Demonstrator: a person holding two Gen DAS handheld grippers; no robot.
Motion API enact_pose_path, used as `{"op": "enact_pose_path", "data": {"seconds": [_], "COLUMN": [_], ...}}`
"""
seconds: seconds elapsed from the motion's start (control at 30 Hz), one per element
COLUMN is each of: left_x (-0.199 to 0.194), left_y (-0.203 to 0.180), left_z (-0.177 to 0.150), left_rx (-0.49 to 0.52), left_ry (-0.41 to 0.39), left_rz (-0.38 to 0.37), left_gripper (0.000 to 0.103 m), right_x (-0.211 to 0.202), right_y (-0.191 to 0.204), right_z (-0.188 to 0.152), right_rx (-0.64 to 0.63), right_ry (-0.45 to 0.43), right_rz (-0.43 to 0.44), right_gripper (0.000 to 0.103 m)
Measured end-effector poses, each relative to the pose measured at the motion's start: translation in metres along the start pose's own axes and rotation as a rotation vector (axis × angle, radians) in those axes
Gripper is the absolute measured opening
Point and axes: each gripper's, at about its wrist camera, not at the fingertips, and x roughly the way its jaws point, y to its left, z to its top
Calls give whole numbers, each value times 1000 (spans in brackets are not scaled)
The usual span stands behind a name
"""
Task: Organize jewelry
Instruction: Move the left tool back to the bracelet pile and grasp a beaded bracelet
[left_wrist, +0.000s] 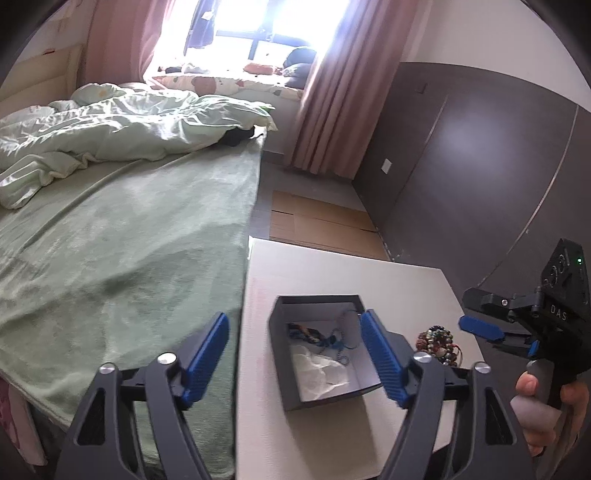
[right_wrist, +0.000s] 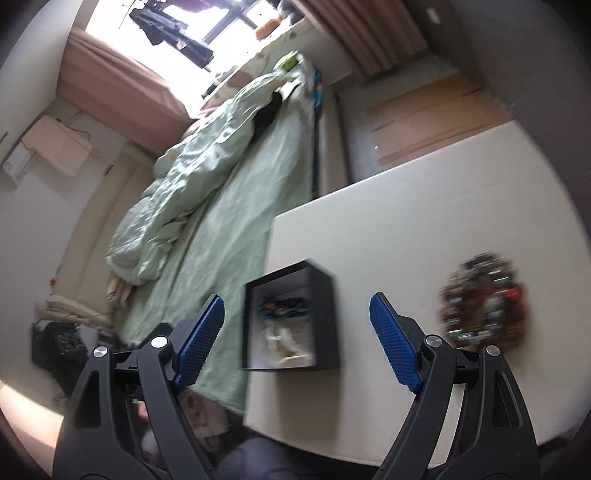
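Note:
A dark grey open box (left_wrist: 325, 347) stands on a white table (left_wrist: 369, 273). Inside lie a beaded piece (left_wrist: 304, 330), a blue chain (left_wrist: 341, 343) and white tissue (left_wrist: 321, 365). A pile of multicoloured bead bracelets (left_wrist: 437, 343) lies to the right of the box. My left gripper (left_wrist: 293, 354) is open and empty, above the box's near left side. My right gripper (right_wrist: 297, 339) is open and empty; the box (right_wrist: 291, 317) lies between its fingers in its blurred view, the bracelets (right_wrist: 484, 302) to the right. In the left wrist view its blue fingertip (left_wrist: 480, 326) hovers just right of the bracelets.
A bed with a green blanket (left_wrist: 122, 236) runs along the table's left edge. Flattened cardboard (left_wrist: 321, 221) lies on the floor beyond the table. A dark wardrobe wall (left_wrist: 480, 155) stands to the right. A hand (left_wrist: 535, 406) holds the right gripper's handle.

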Motion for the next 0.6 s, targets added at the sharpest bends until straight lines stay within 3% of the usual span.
{"op": "enact_pose_path", "data": {"seconds": [0.17,0.6], "left_x": [5,30], "left_y": [-26,-93], "left_z": [-1,-8], "left_rx": [34,117], "left_ry": [-12,28], "left_rz": [-28,-122], "left_gripper": [86,82], "right_x": [-26,-48], "right_y": [-23,-97], "right_z": [2,-5], "right_rx": [-14,63], "right_ry": [-54,-74], "right_rz": [-90,-207], "right_gripper": [81,84]}}
